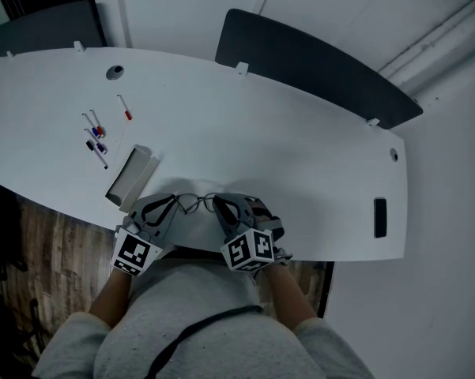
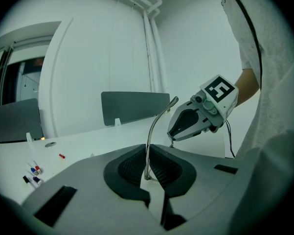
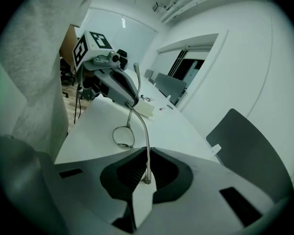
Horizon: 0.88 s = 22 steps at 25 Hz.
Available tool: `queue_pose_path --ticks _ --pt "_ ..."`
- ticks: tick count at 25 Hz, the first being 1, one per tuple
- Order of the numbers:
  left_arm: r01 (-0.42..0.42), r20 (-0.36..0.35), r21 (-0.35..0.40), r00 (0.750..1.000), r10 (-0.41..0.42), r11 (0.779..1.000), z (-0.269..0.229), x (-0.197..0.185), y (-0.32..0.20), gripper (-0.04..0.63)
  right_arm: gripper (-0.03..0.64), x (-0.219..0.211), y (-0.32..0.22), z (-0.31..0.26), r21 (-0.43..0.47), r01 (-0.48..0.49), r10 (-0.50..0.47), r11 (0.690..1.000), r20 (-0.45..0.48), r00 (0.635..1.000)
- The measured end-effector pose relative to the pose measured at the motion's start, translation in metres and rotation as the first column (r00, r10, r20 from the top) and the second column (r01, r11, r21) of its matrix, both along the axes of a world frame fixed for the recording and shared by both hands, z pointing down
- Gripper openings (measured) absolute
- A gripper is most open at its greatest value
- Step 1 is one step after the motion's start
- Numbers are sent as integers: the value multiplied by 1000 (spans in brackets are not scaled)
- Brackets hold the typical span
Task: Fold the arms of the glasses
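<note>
Thin wire-framed glasses [image 1: 196, 203] hang just above the white table's [image 1: 300, 156] front edge, between my two grippers. My left gripper [image 1: 174, 205] is shut on one thin metal arm [image 2: 151, 133], which rises from between its pads [image 2: 132, 166] and curves towards the right gripper [image 2: 200, 114]. My right gripper [image 1: 220, 206] is shut on the other arm [image 3: 145, 141], pinched between its dark pads [image 3: 132, 173]. In the right gripper view a round lens rim [image 3: 123, 136] hangs below that arm, and the left gripper [image 3: 107, 77] sits beyond it.
A small white open box [image 1: 130, 174] lies just left of the grippers. Several markers [image 1: 95, 136] and a red-tipped pen [image 1: 125, 107] lie farther left. A dark divider panel [image 1: 316, 65] stands along the far edge. A black rectangle [image 1: 379, 217] sits at the right end.
</note>
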<state>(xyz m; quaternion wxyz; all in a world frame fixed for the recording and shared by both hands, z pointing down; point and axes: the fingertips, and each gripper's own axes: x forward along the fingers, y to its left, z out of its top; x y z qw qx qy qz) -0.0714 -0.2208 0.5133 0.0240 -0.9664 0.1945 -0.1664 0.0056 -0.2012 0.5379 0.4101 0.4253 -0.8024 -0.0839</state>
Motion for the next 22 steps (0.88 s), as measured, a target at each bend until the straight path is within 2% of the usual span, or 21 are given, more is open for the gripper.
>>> queue_pose_path --ticks 5,11,22 --pt "7 0 -6 1000 -7 1000 0 -2 -1 31 34 -8 -2 7 -24 68 -70 997 -91 993" --pt "19 1 -15 1000 -19 1000 3 -5 0 31 34 -17 -2 18 -51 160 -167 986 -216 962" --pt "30 -11 -29 999 -31 999 4 -5 -2 31 34 -21 -5 27 -91 193 -211 977 -251 945"
